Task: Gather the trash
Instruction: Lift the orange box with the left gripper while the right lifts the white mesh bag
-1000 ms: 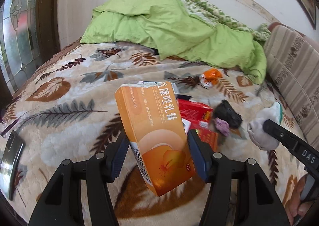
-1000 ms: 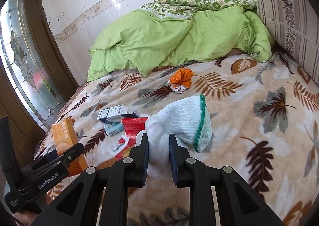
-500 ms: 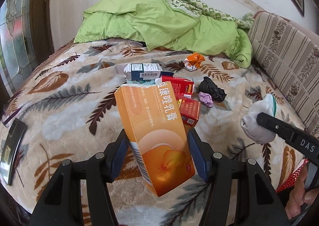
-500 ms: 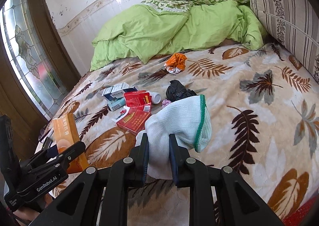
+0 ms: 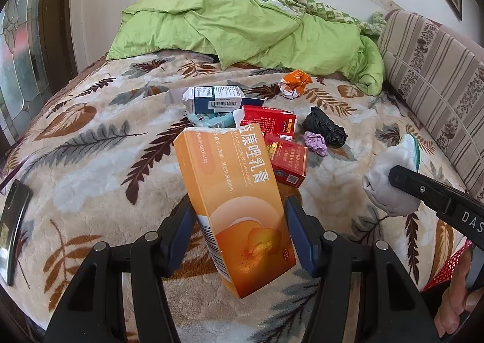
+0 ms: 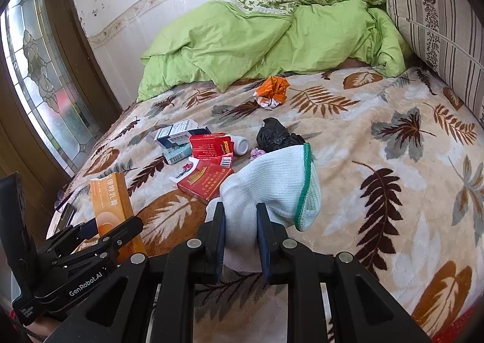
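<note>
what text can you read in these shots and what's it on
"益康唑乳膏", "Econazole Nitrate Cream", "OTC": orange box in the left gripper.
"GenRobot.AI": left gripper body, right wrist view.
"DAS", cut off at the frame edge: right gripper body, left wrist view; it holds a sock.
Print on the red boxes and the blue-white box: too small to read.

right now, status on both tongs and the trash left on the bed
Left tongs shut on orange box. Right tongs shut on white sock. Red packs, black bag, orange wrapper remain.
</note>
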`<state>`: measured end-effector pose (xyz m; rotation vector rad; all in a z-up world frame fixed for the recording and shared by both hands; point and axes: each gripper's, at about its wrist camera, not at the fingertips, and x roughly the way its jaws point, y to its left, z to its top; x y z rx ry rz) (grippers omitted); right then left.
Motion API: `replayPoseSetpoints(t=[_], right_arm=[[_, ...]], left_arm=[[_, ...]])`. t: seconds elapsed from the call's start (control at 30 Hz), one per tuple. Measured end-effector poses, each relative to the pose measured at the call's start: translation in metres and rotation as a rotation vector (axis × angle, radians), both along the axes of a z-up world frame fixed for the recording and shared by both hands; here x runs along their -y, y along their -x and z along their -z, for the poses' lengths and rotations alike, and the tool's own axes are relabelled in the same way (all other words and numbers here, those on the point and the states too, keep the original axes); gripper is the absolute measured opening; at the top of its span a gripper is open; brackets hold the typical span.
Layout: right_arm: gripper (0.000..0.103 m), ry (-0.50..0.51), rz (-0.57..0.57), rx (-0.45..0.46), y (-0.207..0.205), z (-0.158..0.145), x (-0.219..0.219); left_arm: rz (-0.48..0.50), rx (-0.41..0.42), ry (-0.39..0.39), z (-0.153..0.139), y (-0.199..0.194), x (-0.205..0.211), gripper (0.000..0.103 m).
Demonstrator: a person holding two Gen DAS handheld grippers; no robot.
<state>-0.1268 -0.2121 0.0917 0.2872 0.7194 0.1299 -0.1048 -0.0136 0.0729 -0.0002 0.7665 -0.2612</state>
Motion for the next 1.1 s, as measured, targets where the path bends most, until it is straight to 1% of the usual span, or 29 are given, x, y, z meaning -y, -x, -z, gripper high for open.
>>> replayPoseSetpoints(t=[0.23, 0.67, 0.9, 1.1], right_arm=[[0.020, 0.000, 0.005, -0.002, -0.001, 0.000, 0.004], [0.020, -0.009, 0.015, 0.009, 0.005, -0.002, 0.008], [0.020, -0.009, 0.033, 0.020, 0.023, -0.006, 0.012], [0.020, -0.024, 0.046, 0.045, 0.045, -0.012, 0.020]], left_arm=[[0.011, 0.003, 0.000, 0.001, -0.001, 0.003, 0.059], [0.042, 0.009, 0.026, -0.002, 0.004, 0.010, 0.059], [0.058, 0.029, 0.008, -0.006, 0.015, 0.018, 0.059], [0.082, 0.025, 0.035, -0.013, 0.029, 0.023, 0.059]])
